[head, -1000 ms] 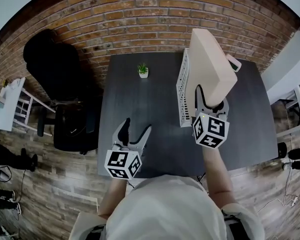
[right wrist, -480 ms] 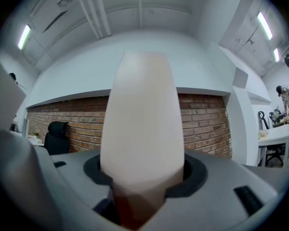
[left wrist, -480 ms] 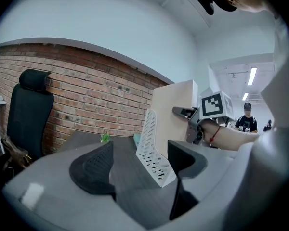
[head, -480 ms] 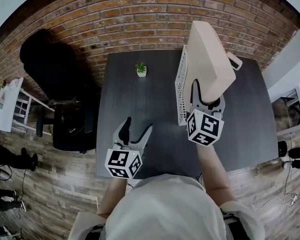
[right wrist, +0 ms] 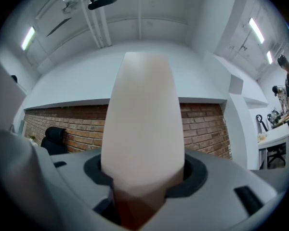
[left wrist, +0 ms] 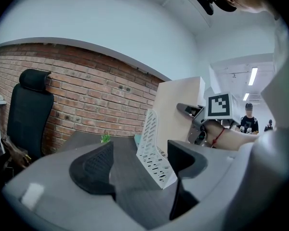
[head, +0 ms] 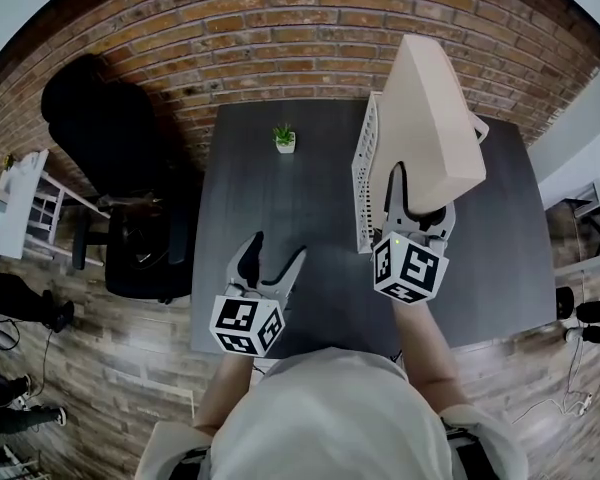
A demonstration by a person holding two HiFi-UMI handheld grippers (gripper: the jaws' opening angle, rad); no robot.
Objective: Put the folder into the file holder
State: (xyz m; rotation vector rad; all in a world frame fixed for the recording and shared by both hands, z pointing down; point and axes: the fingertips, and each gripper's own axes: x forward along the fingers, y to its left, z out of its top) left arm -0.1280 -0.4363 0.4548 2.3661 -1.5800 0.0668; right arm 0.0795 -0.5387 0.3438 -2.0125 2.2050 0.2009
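A thick cream folder [head: 427, 123] stands upright in the air, its lower end pinched between the jaws of my right gripper [head: 417, 205]. It hangs just right of the white perforated file holder [head: 365, 173], which stands on the dark table [head: 270, 228]. In the right gripper view the folder [right wrist: 142, 124] fills the middle, wedged between both pads. My left gripper [head: 272, 255] hovers over the table's near edge with its jaws spread and nothing between them. In the left gripper view the file holder [left wrist: 154, 148] and folder [left wrist: 178, 110] show ahead.
A small potted plant [head: 284, 139] sits at the table's far side near the brick wall. A black office chair [head: 120, 168] stands left of the table, a white shelf [head: 20, 213] further left. Another white item [head: 477, 128] peeks out behind the folder.
The right gripper has lifted the folder higher and tipped its top a little to the right. The left gripper has stayed put.
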